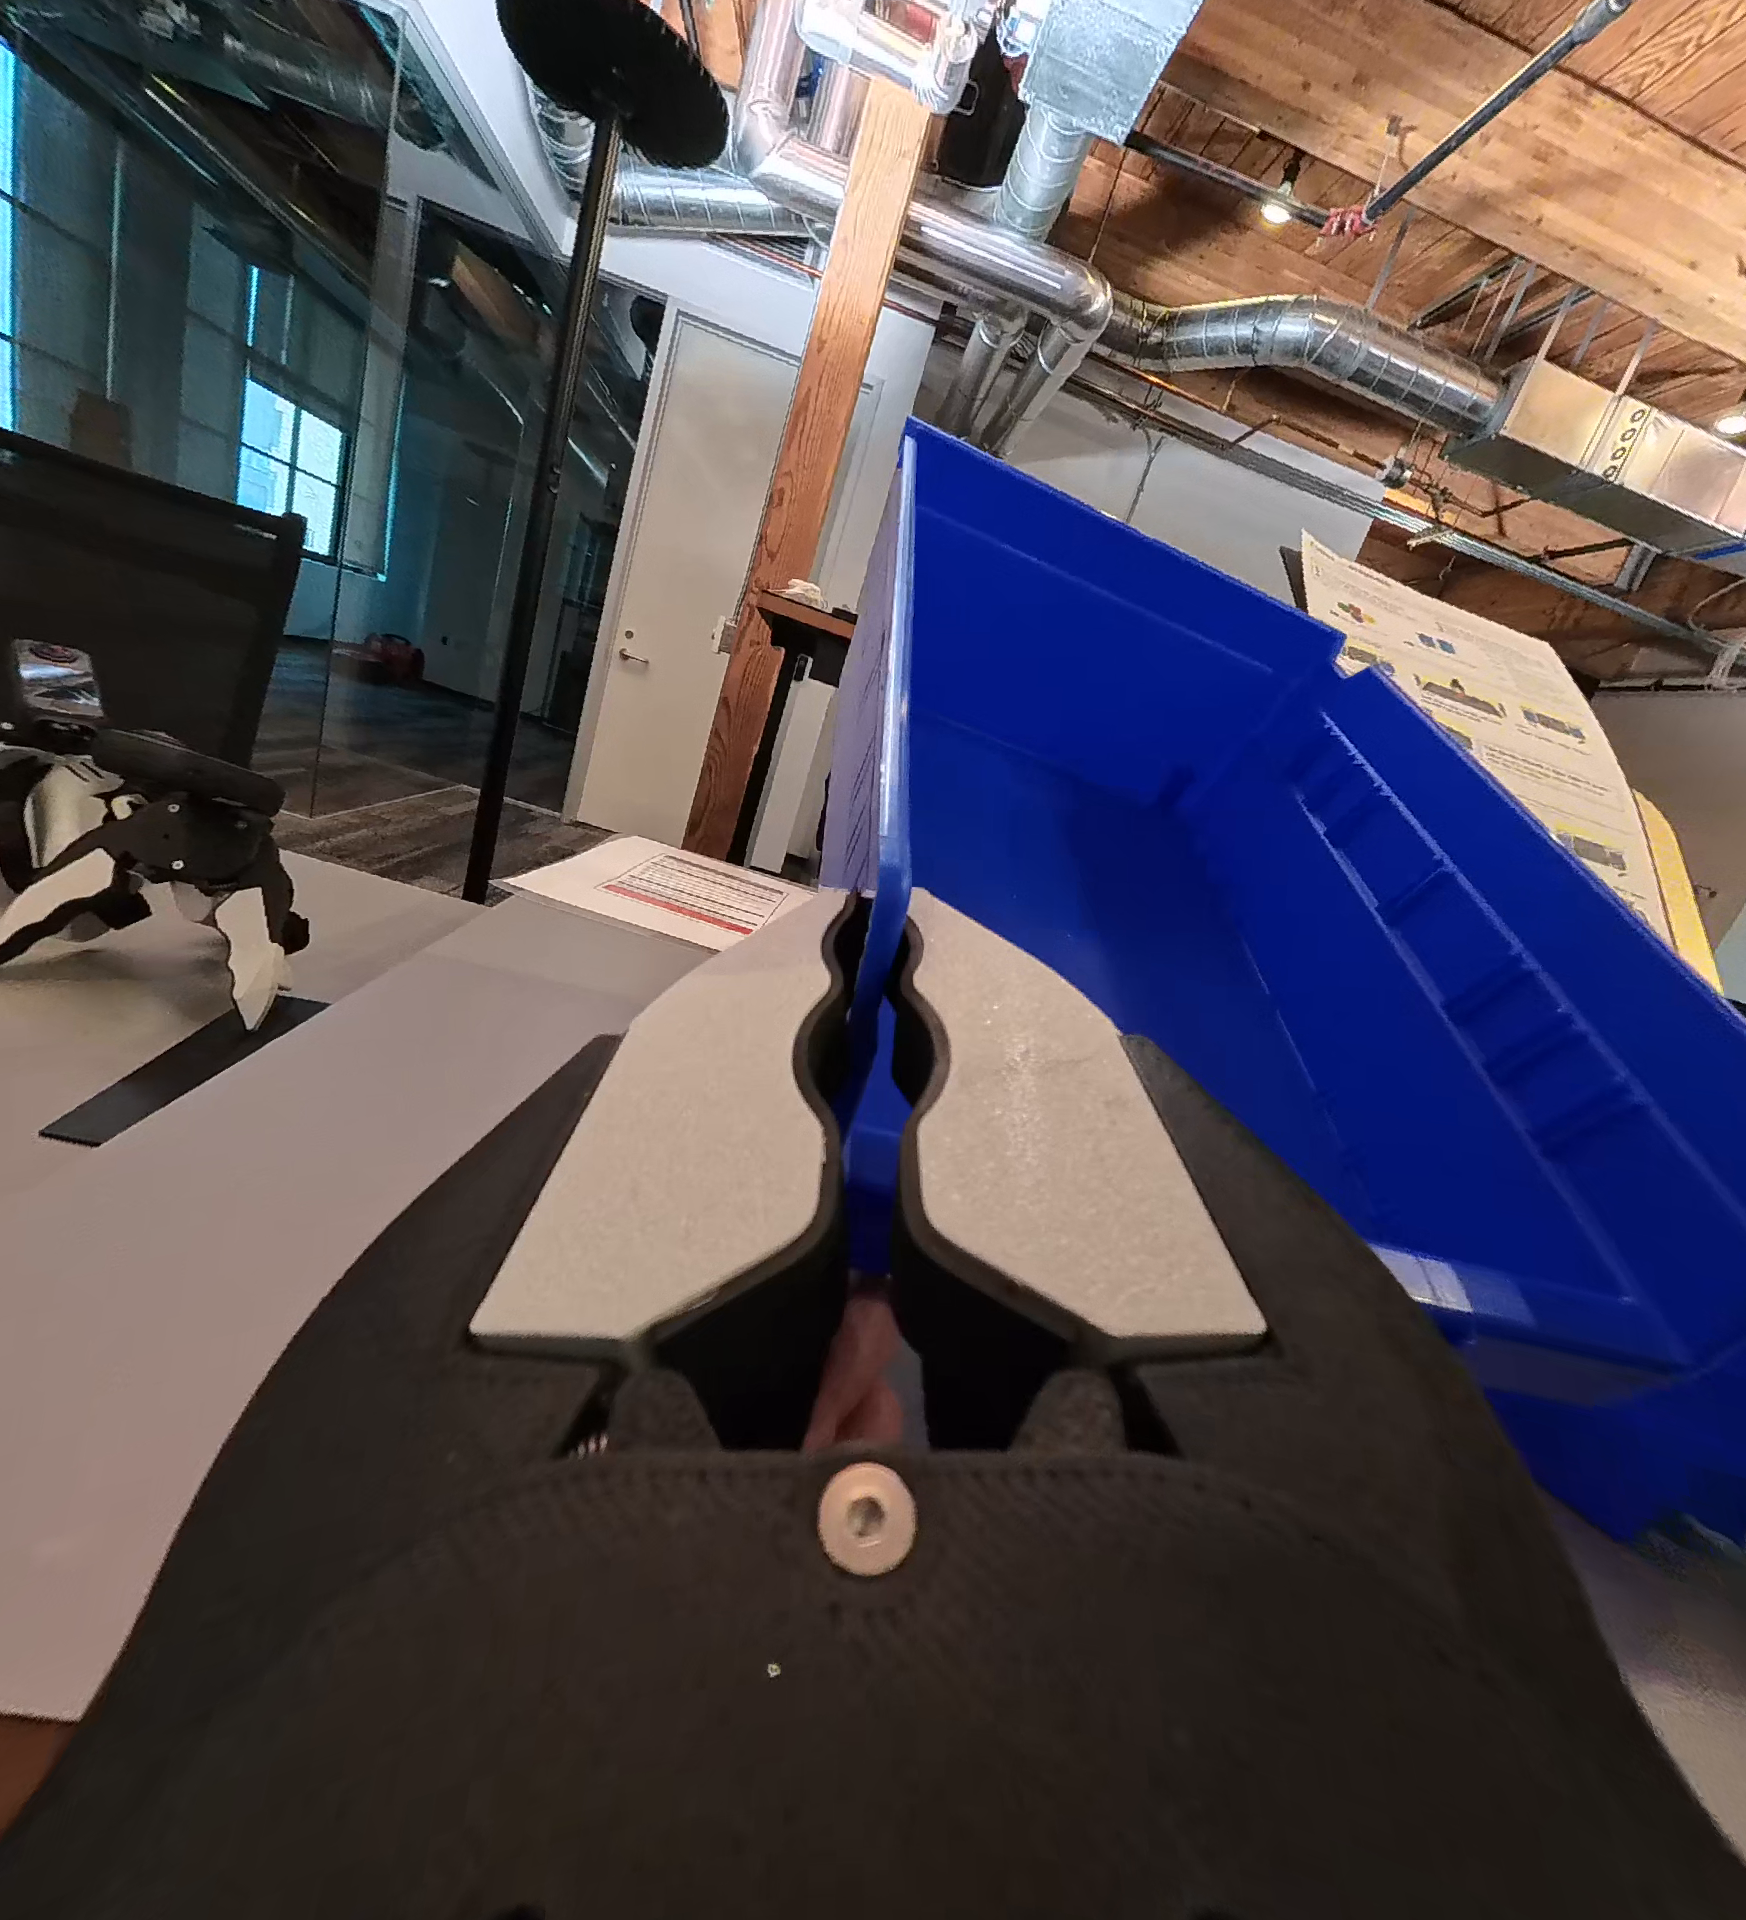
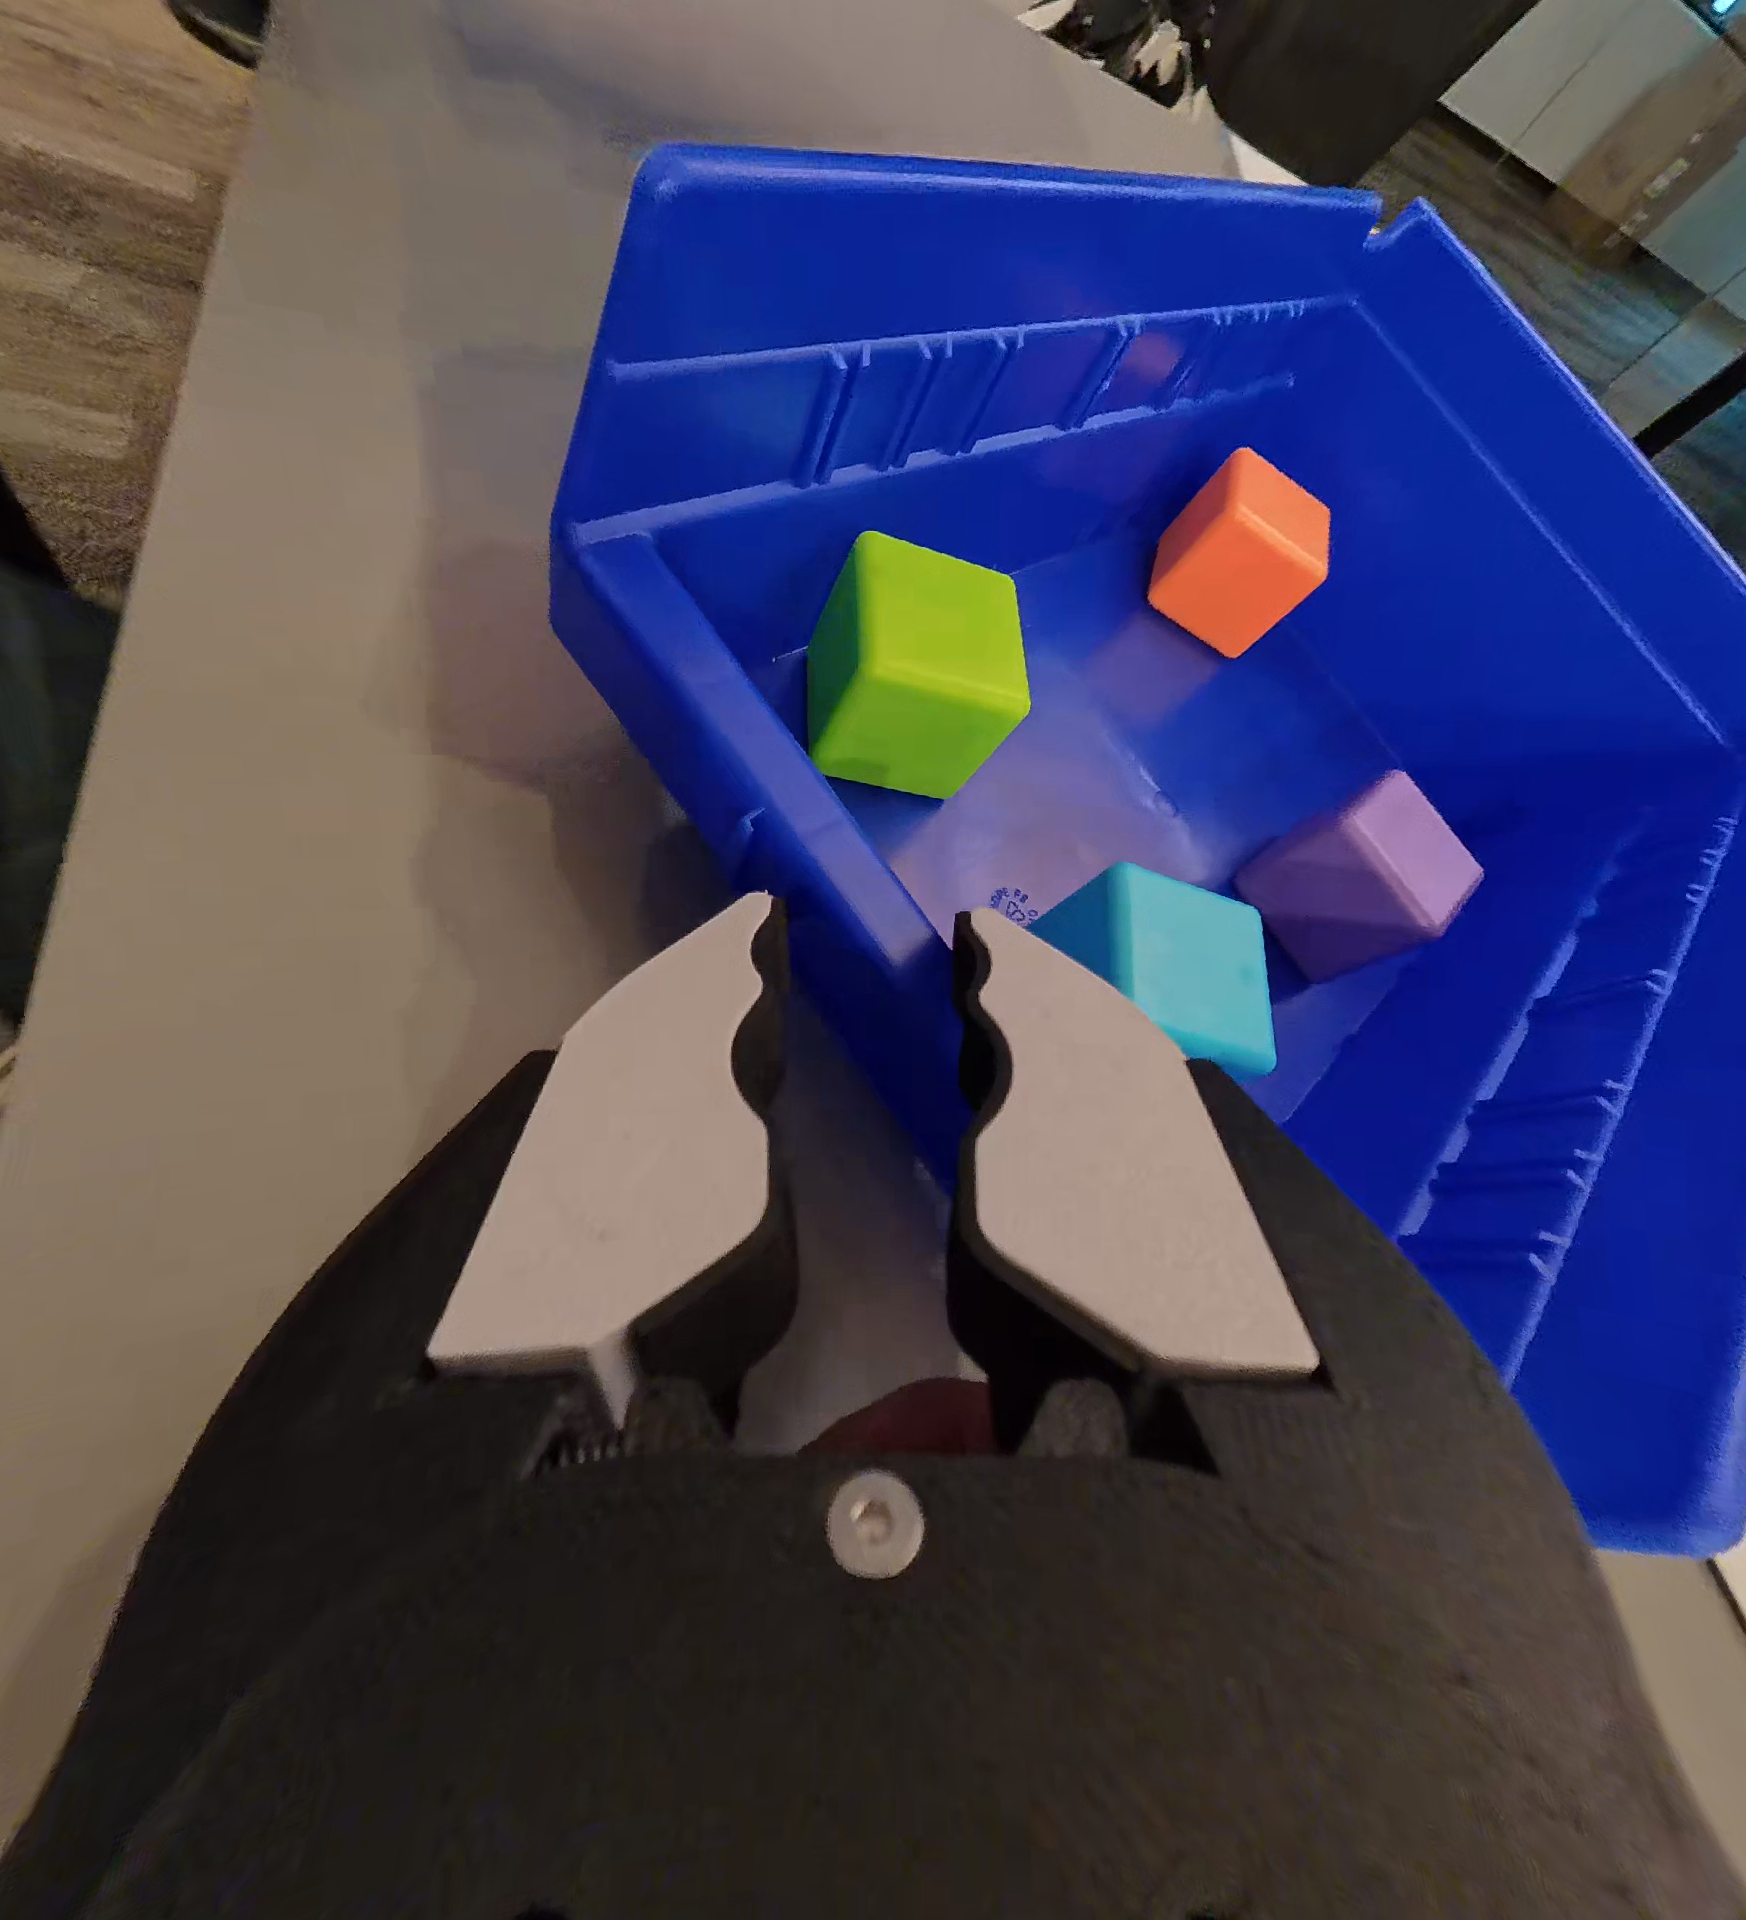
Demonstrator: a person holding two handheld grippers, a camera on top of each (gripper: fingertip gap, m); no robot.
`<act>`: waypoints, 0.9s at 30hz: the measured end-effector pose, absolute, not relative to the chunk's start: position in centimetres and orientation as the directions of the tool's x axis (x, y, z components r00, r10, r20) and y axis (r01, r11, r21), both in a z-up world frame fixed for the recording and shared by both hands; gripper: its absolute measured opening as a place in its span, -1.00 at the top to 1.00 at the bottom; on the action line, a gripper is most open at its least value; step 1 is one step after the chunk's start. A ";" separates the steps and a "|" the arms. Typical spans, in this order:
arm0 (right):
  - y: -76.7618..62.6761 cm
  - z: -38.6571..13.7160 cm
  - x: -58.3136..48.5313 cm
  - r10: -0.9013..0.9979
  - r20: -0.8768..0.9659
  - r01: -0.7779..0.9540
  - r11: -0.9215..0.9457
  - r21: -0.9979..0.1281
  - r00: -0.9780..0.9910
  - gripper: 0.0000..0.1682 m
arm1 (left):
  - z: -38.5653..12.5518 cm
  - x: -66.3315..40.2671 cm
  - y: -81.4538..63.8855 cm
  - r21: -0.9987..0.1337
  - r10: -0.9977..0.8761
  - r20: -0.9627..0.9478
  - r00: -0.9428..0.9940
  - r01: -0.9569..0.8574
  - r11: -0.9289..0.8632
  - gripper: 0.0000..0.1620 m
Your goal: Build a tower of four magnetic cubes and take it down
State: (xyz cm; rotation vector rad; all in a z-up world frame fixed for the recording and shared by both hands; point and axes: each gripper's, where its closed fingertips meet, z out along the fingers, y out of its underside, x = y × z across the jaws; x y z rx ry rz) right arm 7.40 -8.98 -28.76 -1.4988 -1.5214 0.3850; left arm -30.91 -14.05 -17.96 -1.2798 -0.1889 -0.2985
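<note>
A blue plastic bin lies on the grey table and holds a green cube, an orange cube, a purple cube and a cyan cube, all lying apart. My right gripper is open and empty, with its tips astride the bin's low front wall, next to the cyan cube. My left gripper is shut on the thin side wall of a blue bin, which looks tilted. No cubes show in the left wrist view.
Another gripper rests tips-down on the grey table mat at the far left, beside a black strip. A printed sheet lies behind, and an instruction sheet stands beyond the bin. The table's left edge borders the floor. One gripper's finger ends stand about 40 cm off the other's.
</note>
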 end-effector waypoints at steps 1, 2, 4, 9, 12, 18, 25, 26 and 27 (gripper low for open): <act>-8.5 -28.8 6.7 0.900 0.390 0.610 0.200 -0.766 0.195 0.64 | -18.0 -30.9 -14.0 -0.911 -0.115 0.301 0.947 0.321 0.258 0.97; -8.0 -28.8 6.0 0.895 0.395 0.611 0.197 -0.767 0.207 0.64 | -17.9 -31.0 -14.0 -0.911 -0.115 0.299 0.947 0.319 0.260 0.97; -7.2 -28.8 4.6 0.887 0.401 0.612 0.190 -0.768 0.228 0.64 | -17.8 -31.0 -14.0 -0.910 -0.116 0.297 0.948 0.318 0.266 0.97; -5.4 -28.5 1.2 0.872 0.399 0.583 0.173 -0.794 0.284 0.67 | -17.8 -31.3 -14.1 -0.911 -0.115 0.291 0.950 0.312 0.269 0.97; -4.4 -28.4 -0.8 0.865 0.394 0.577 0.157 -0.802 0.312 0.69 | -17.8 -31.4 -14.0 -0.913 -0.113 0.289 0.950 0.310 0.266 0.97; -1.9 -28.2 -4.3 0.857 0.374 0.559 0.127 -0.819 0.354 0.74 | -17.8 -31.5 -14.0 -0.914 -0.117 0.283 0.952 0.304 0.268 0.97; 0.9 -27.9 -7.8 0.861 0.329 0.510 0.097 -0.855 0.388 0.78 | -17.7 -31.6 -13.9 -0.917 -0.116 0.274 0.955 0.295 0.269 0.97; 1.4 -27.8 -8.2 0.860 0.321 0.504 0.088 -0.859 0.397 0.79 | -17.7 -31.7 -13.9 -0.917 -0.116 0.272 0.955 0.294 0.268 0.97; 1.8 -27.8 -8.7 0.860 0.310 0.497 0.078 -0.864 0.405 0.82 | -17.6 -31.7 -13.9 -0.918 -0.116 0.271 0.956 0.293 0.268 0.97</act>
